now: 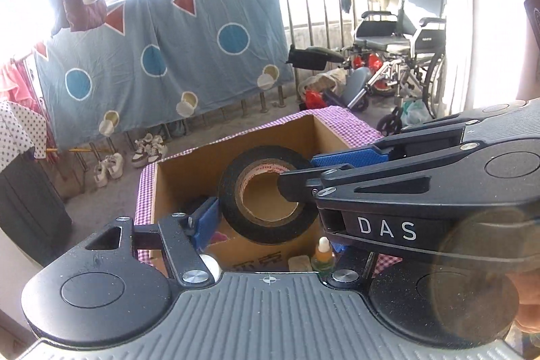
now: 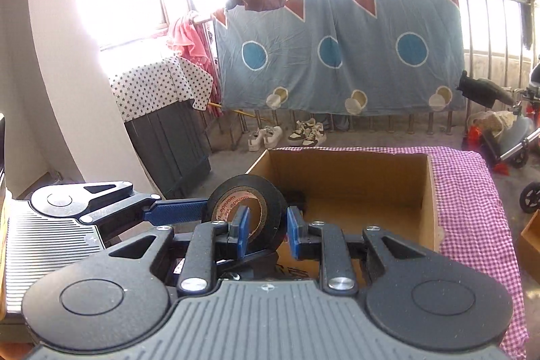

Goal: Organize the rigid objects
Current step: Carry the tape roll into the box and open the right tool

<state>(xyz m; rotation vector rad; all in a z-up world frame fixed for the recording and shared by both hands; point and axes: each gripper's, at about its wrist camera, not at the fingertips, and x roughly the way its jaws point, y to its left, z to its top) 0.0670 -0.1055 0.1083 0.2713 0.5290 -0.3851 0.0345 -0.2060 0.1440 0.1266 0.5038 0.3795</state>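
A black tape roll (image 1: 266, 191) with a brown core hangs over an open cardboard box (image 1: 189, 171). My left gripper (image 1: 266, 211) holds the roll by its outer sides; its left blue pad presses the roll's edge. My right gripper comes in from the right, one finger inside the core. In the right wrist view the roll (image 2: 246, 211) stands on edge. My right gripper (image 2: 268, 231) has one blue pad inside the core and the other outside the rim, straddling the roll's wall. The left gripper's blue finger (image 2: 175, 213) touches the roll from the left.
The box (image 2: 428, 201) stands on a purple checked cloth (image 2: 472, 198). Inside it lie a small dropper bottle (image 1: 323, 255), a pale block (image 1: 299, 264) and a white ball (image 1: 211, 264). Beyond are a railing with a blue sheet, shoes (image 2: 287, 132) and a wheelchair (image 1: 401, 56).
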